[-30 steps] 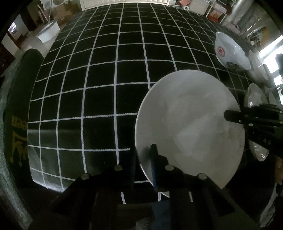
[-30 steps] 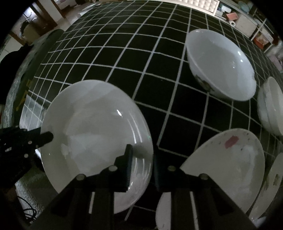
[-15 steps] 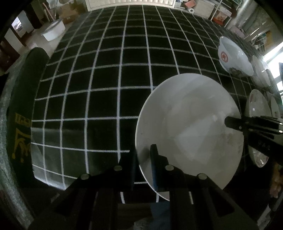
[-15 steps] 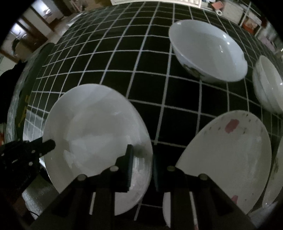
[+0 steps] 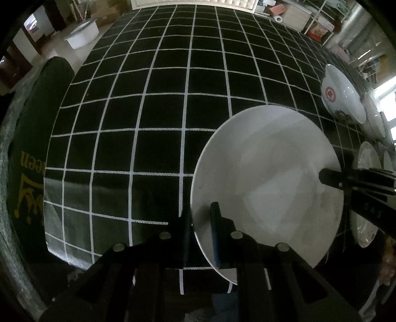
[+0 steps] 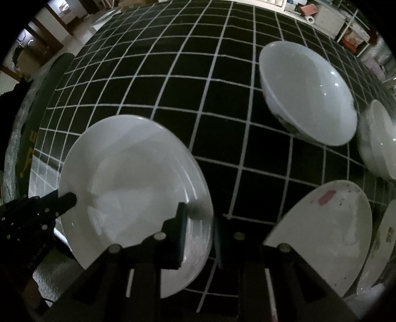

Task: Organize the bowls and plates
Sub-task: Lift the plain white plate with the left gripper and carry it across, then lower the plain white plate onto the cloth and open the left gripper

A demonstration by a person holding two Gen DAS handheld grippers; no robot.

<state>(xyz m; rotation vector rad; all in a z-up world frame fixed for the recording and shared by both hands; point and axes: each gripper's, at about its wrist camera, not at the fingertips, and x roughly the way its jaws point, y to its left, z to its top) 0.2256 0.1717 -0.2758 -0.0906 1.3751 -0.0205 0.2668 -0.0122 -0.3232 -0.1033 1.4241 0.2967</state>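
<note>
Together, both tools gripping white plate

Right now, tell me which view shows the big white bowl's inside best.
The right wrist view: the big white bowl lies open toward the camera, its whole glossy interior visible. The left wrist view catches the same bowl only at the far right edge, mostly its outer wall with a red emblem.

A cluttered storeroom or workshop – shelving with boxes behind; grid-patterned tablecloth over the table.
</note>
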